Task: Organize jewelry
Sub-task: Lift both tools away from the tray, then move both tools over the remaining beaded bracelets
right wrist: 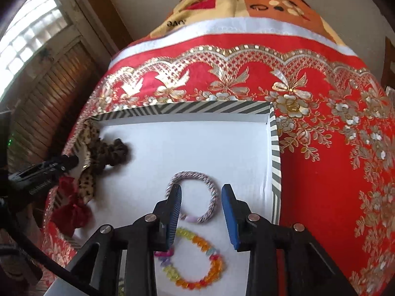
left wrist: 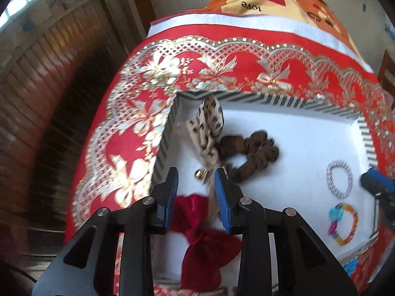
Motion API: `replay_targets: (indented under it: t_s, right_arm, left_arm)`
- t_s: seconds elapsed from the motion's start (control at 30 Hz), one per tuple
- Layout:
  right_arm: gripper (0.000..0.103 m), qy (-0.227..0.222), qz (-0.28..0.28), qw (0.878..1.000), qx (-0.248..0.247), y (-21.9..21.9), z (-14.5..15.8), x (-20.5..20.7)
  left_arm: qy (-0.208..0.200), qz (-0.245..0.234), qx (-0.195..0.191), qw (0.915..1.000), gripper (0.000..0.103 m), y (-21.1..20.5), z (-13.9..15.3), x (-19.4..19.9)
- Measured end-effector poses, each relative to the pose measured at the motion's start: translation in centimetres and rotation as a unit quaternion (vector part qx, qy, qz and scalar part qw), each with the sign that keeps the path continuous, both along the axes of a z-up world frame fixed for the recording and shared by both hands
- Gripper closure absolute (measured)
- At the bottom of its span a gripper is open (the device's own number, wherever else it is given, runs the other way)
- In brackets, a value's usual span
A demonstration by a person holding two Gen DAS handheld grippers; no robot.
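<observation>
Leopard-print scrunchie (left wrist: pixel 209 133) is lying just ahead of L gripper (left wrist: pixel 197 180), jaws spread, pinching nothing; R gripper (right wrist: pixel 201 197), also spread, is hovering over twisted-cord bracelet (right wrist: pixel 197 197) in striped box (right wrist: pixel 275 153).

My left wrist cam looks steeply down, close over the left end of the white tray (left wrist: pixel 308 133); my right cam over its right end (right wrist: pixel 197 133); both share tray and red cloth (left wrist: pixel 246 39)
</observation>
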State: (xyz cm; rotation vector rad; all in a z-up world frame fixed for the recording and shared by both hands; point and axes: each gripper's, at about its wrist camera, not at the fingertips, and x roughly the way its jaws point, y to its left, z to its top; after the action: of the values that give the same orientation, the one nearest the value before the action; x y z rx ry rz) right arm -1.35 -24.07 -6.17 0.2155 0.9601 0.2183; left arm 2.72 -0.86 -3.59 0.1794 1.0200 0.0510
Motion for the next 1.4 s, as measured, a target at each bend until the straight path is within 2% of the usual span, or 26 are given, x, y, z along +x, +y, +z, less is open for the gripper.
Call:
replay_targets:
  t_s: [0.07, 0.17, 0.27, 0.33, 0.53, 0.83, 1.07, 1.4]
  right_arm:
    - [0.071, -0.012, 0.001, 1.0, 0.004, 0.1, 0.9, -1.4]
    - [0.07, -0.029, -0.003, 1.0, 0.004, 0.2, 2.3, -3.5]
    - [0.067, -0.045, -0.006, 0.999, 0.005, 0.1, 3.3, -5.6]
    - [0.061, -0.051, -0.013, 0.999, 0.001, -0.2, 3.7, -6.7]
    - [0.06, -0.065, -0.023, 0.998, -0.004, -0.6, 4.6, -10.6]
    - [0.06, -0.07, -0.029, 0.997, -0.035, -0.9, 4.5, -15.3]
    - [0.06, -0.064, -0.026, 0.997, -0.04, -1.4, 4.2, -18.2]
    - [0.06, -0.05, -0.026, 0.998, -0.035, -2.5, 3.4, -21.0]
  left_arm:
    - [-0.004, -0.001, 0.005, 1.0, 0.073, 0.1, 0.3, -1.2]
    - [-0.005, -0.001, -0.01, 0.9999, 0.073, 0.4, 0.8, -2.8]
    - [-0.017, -0.003, -0.004, 0.9998, 0.073, 0.4, 1.4, -4.7]
    - [-0.021, -0.007, -0.001, 0.9998, 0.073, 0.5, 1.8, -6.2]
    - [-0.031, -0.002, -0.006, 0.9995, 0.073, 0.8, 2.6, -9.7]
    - [-0.045, 0.002, -0.011, 0.9989, 0.073, 0.5, 3.2, -14.7]
    - [-0.047, 0.003, -0.01, 0.9988, 0.073, 0.1, 3.0, -17.8]
    - [-0.009, 0.006, -0.054, 0.9985, 0.073, 0.2, 1.6, -20.3]
